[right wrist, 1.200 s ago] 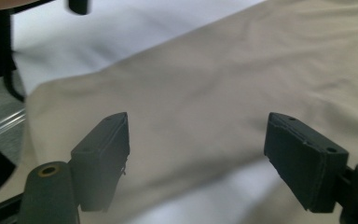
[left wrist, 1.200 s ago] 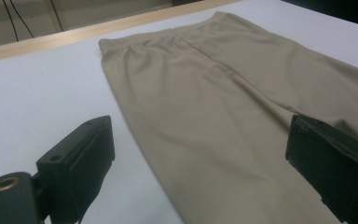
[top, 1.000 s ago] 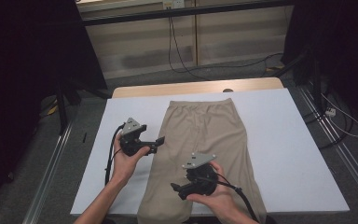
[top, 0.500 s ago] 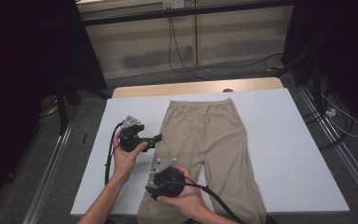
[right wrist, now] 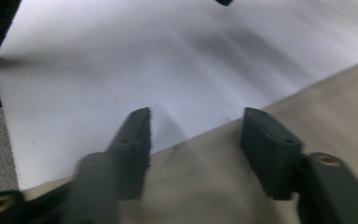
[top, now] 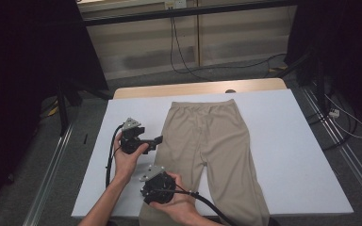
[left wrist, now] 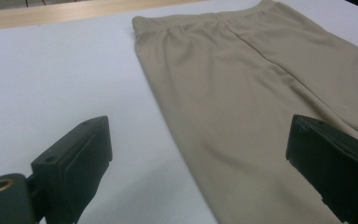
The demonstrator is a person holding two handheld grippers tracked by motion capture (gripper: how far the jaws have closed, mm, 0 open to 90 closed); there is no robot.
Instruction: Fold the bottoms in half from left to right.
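Tan trousers (top: 217, 146) lie flat on the white table cover (top: 292, 141), waistband at the far side and legs toward me. My left gripper (top: 154, 142) hovers at the trousers' left edge near the hip. In the left gripper view that gripper (left wrist: 205, 163) is wide open, its jaws straddling the edge of the trousers (left wrist: 261, 93). My right gripper (top: 152, 184) is low over the left leg's outer edge near the front. In the blurred right gripper view it (right wrist: 198, 144) stands open, with the trousers' (right wrist: 242, 186) edge between its jaws.
A strip of wooden tabletop (top: 198, 88) shows beyond the white cover. Metal rails (top: 52, 188) run along the floor on both sides. Cables (top: 245, 66) lie on the floor behind the table. The left gripper's cable (top: 109, 157) loops over the cover's left part.
My right gripper has swept left from the right leg across to the left leg's outer edge. The left gripper has barely moved.
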